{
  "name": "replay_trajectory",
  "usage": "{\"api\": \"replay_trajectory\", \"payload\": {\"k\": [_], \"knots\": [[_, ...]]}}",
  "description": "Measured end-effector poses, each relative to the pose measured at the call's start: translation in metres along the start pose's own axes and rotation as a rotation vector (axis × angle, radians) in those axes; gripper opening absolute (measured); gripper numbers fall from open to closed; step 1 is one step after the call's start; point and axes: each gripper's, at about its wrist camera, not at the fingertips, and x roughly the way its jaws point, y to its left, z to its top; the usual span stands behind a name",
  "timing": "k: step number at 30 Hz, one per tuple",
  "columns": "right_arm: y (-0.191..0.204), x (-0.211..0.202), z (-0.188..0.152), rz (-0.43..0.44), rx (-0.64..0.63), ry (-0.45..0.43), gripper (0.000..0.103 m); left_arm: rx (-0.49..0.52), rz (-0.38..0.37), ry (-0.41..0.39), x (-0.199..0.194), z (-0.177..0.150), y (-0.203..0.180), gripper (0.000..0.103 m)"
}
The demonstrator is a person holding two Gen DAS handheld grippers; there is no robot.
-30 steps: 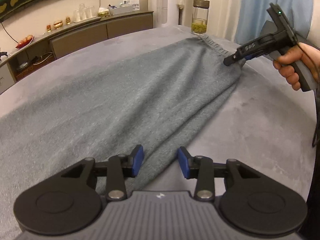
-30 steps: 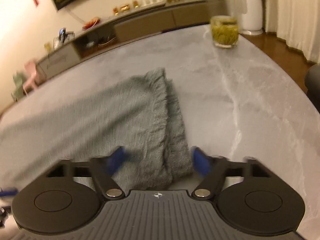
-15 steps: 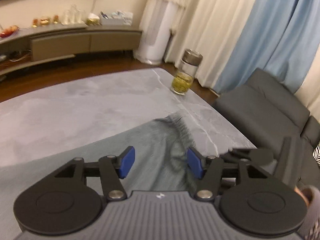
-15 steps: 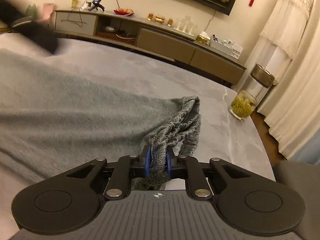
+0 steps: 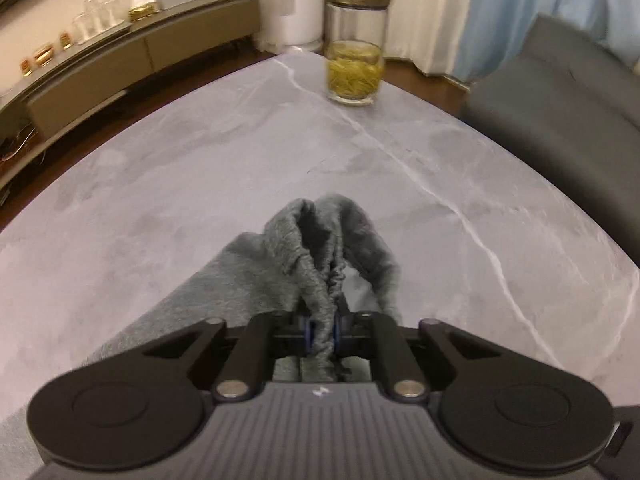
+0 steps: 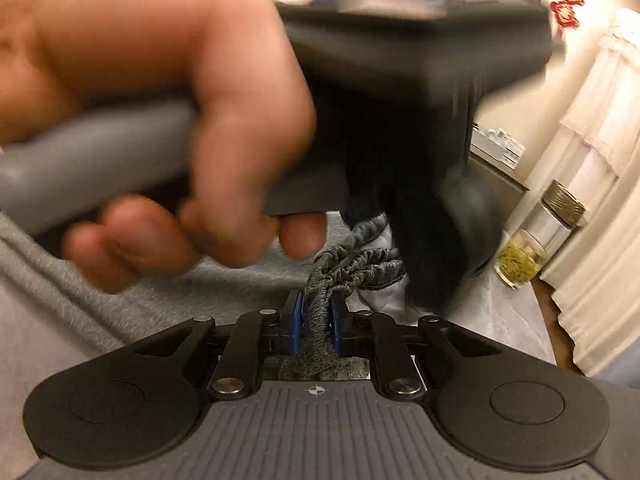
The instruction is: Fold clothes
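Left wrist view: the jaws of the left gripper (image 5: 322,330) were closing, pads already pinching a bunched hem of the grey knit garment (image 5: 320,248), which trailed over the marble table (image 5: 200,168) short of a tea jar (image 5: 354,40).

Right wrist view: the right gripper (image 6: 316,322) was clamped on the garment's ribbed edge, just below the person's left hand (image 6: 160,120).

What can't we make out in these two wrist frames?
- Grey garment: most of it is cut off by the left wrist view's lower-left edge; the kind of garment is unclear.
- Right wrist view: the blurred hand and left gripper body block the table and most of the cloth.
- Jar: contents too small and blurred there.
- Left gripper: jaws closing on the bunched hem; the pads barely show.
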Motion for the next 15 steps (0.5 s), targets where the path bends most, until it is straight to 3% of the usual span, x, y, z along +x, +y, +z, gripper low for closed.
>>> {"api": "replay_trajectory", "payload": {"k": [1, 3, 5, 7, 8, 10, 11, 15], "knots": [[-0.002, -0.001, -0.001, 0.004, 0.007, -0.001, 0.016, -0.015, 0.008, -0.010, -0.001, -0.003, 0.005, 0.009], [-0.016, -0.014, -0.003, 0.072, 0.089, -0.055, 0.017, -0.158, -0.079, -0.094, -0.031, -0.017, 0.037, 0.009], [-0.033, -0.032, -0.004, 0.163, 0.195, -0.126, 0.028, -0.325, -0.119, -0.176, -0.066, -0.047, 0.087, 0.009], [-0.054, -0.050, -0.007, 0.297, 0.339, -0.212, 0.063, -0.450, -0.097, -0.181, -0.079, -0.084, 0.132, 0.014], [-0.063, -0.055, -0.009, 0.361, 0.403, -0.245, 0.067, -0.511, -0.087, -0.183, -0.085, -0.101, 0.154, 0.019], [-0.074, -0.052, -0.011, 0.438, 0.491, -0.252, 0.067, -0.572, -0.101, -0.181, -0.085, -0.120, 0.169, 0.039], [-0.077, -0.048, -0.011, 0.458, 0.521, -0.239, 0.067, -0.602, -0.108, -0.180, -0.085, -0.129, 0.176, 0.043], [-0.071, -0.031, -0.010, 0.392, 0.499, -0.130, 0.067, -0.679, -0.133, -0.198, -0.087, -0.150, 0.189, 0.056]]}}
